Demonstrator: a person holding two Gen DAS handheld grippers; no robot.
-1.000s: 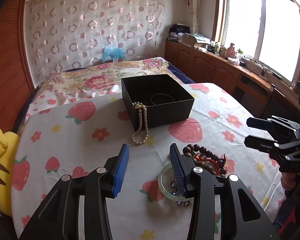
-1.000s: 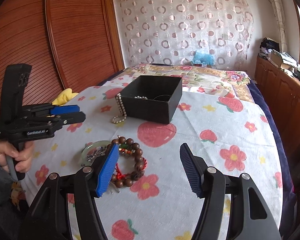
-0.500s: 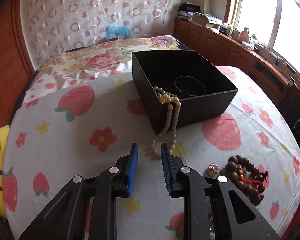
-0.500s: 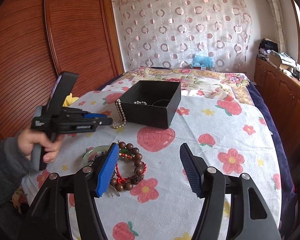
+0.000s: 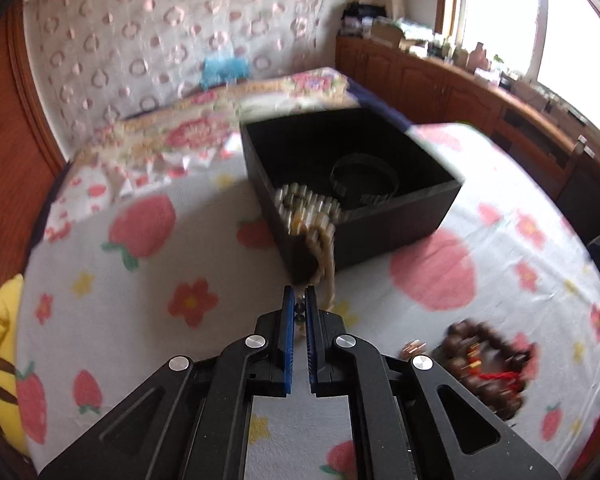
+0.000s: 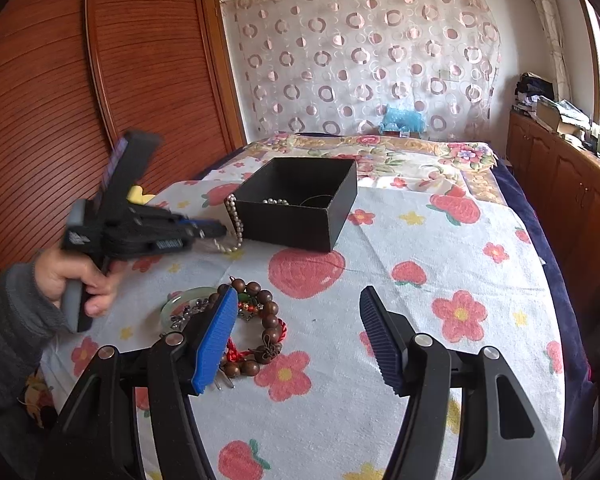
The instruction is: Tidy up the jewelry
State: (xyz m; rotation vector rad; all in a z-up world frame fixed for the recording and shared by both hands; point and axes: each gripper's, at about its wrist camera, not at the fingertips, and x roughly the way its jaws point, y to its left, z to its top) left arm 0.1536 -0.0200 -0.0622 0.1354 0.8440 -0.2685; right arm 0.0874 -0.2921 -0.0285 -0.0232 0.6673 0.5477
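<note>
A black open box [image 5: 400,216] [image 6: 300,224] stands on the strawberry tablecloth. A pearl necklace [image 5: 324,256] [image 6: 236,224] hangs over its near corner down to the cloth. My left gripper [image 5: 299,308] [image 6: 216,233] is shut on the necklace's low end, with beads showing between its blue pads. A dark bangle [image 5: 364,182] lies inside the box. A brown wooden bead bracelet [image 5: 484,364] [image 6: 268,320] with red cord and a pale green bangle [image 6: 180,300] lie on the cloth. My right gripper [image 6: 296,332] is open and empty, just right of the bracelet.
A yellow plush toy [image 5: 0,360] lies at the table's left edge. A bed with a floral cover [image 6: 400,156] stands behind the table. Wooden cabinets [image 6: 560,184] run along the right wall, a wooden wardrobe [image 6: 80,100] along the left.
My left gripper moved forward to the hanging pearl necklace and closed on its low end. The right gripper stayed still and open.
</note>
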